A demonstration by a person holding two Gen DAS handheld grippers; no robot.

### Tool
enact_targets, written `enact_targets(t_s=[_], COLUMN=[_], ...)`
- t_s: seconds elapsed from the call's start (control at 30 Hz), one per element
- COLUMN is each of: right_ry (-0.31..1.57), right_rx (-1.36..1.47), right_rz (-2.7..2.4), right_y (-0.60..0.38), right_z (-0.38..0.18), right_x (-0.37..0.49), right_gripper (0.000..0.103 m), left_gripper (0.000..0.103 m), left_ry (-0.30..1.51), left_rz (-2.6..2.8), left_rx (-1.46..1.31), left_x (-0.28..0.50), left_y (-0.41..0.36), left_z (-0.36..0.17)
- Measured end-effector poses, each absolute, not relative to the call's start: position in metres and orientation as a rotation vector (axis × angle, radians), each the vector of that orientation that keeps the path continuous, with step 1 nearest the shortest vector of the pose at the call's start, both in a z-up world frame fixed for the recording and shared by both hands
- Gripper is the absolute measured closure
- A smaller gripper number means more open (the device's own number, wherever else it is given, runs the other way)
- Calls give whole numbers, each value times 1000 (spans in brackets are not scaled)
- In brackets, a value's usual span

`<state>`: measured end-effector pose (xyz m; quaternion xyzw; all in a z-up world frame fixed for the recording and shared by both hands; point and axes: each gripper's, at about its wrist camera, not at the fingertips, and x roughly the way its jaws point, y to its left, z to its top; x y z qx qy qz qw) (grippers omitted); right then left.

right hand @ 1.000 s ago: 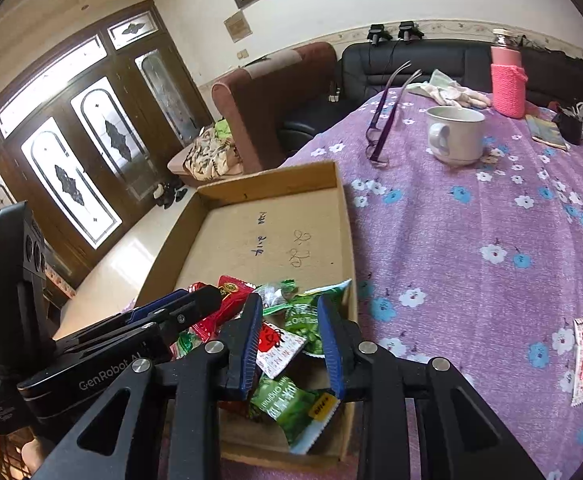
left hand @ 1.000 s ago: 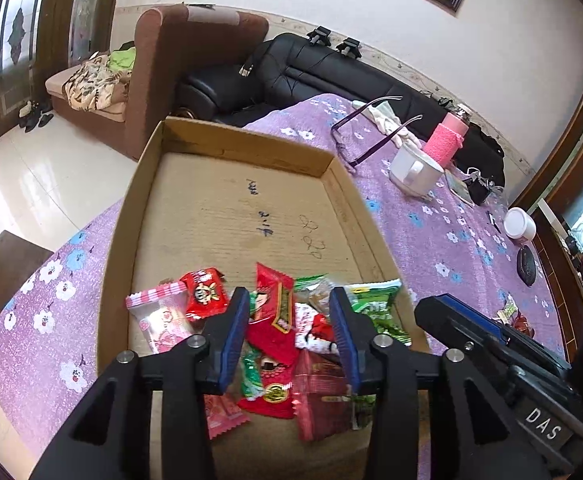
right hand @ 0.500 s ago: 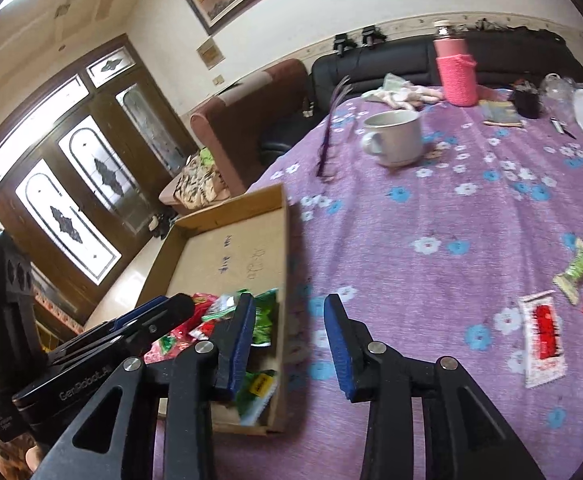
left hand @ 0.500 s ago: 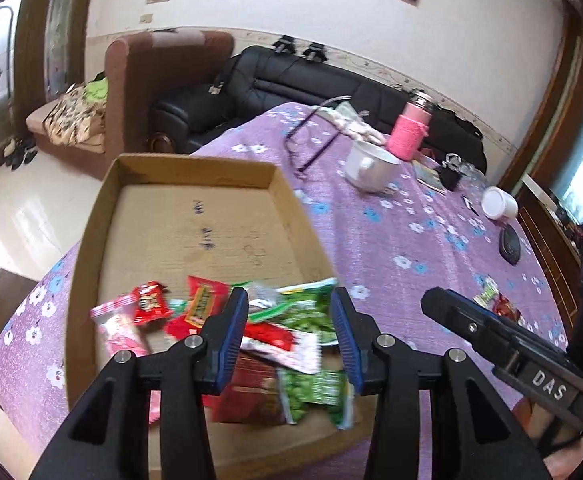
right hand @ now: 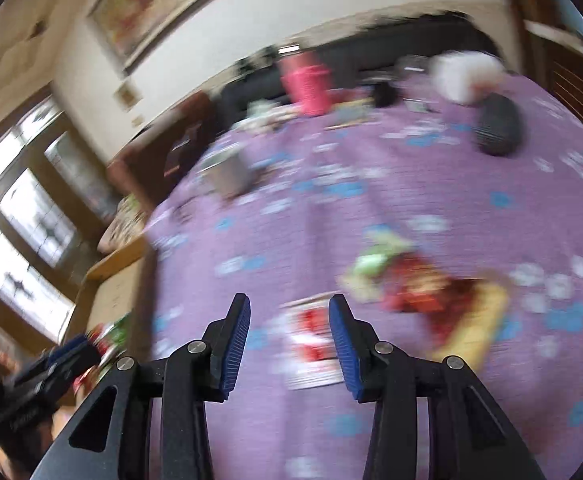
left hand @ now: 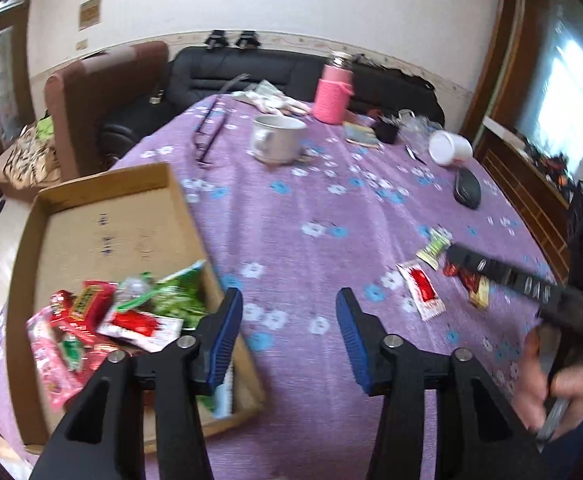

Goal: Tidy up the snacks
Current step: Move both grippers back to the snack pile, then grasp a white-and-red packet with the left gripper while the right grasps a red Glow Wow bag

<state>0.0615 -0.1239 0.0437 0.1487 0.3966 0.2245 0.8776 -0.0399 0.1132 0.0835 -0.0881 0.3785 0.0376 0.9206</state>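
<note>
A cardboard tray (left hand: 103, 184) on the purple tablecloth holds several red and green snack packets (left hand: 127, 320) at its near end. My left gripper (left hand: 289, 300) is open and empty over the cloth, just right of the tray. Loose packets lie to the right: a white-and-red one (left hand: 421, 290), a green one (left hand: 435, 246) and a red-yellow one (left hand: 473, 284). My right gripper (right hand: 289, 316) is open and empty, just above the white-and-red packet (right hand: 315, 340), with the green (right hand: 375, 264) and red-yellow (right hand: 443, 300) packets beyond it. The right wrist view is blurred.
Further back on the table stand a white mug (left hand: 275, 140), a pink bottle (left hand: 333, 94), spectacles (left hand: 211, 132), a white cup on its side (left hand: 449, 148) and a black case (left hand: 467, 190). A sofa and armchair stand behind.
Both grippers have swung right, away from the tray and towards the loose packets. Both jaws have opened wider. The right gripper now hangs over the white-and-red packet.
</note>
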Motion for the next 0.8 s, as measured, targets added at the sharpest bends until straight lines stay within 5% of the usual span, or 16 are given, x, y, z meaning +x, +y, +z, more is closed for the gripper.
enact_targets(t_s=[0.23, 0.63, 0.7, 0.8], right_ry=[806, 888, 862, 852], right_rx=[403, 197, 154, 111], right_rz=[304, 433, 421, 390], right_y=[-191, -150, -145, -139], right_z=[28, 16, 18, 14], right_x=[95, 97, 93, 93], right_gripper=[59, 59, 46, 42], left_gripper=[53, 52, 49, 46], left_ry=[887, 970, 966, 970], left_rz=[-34, -99, -85, -75], left_rx=[-133, -127, -130, -149], left_x=[-3, 16, 18, 25], left_y=[59, 30, 35, 39], left_z=[62, 38, 39, 40])
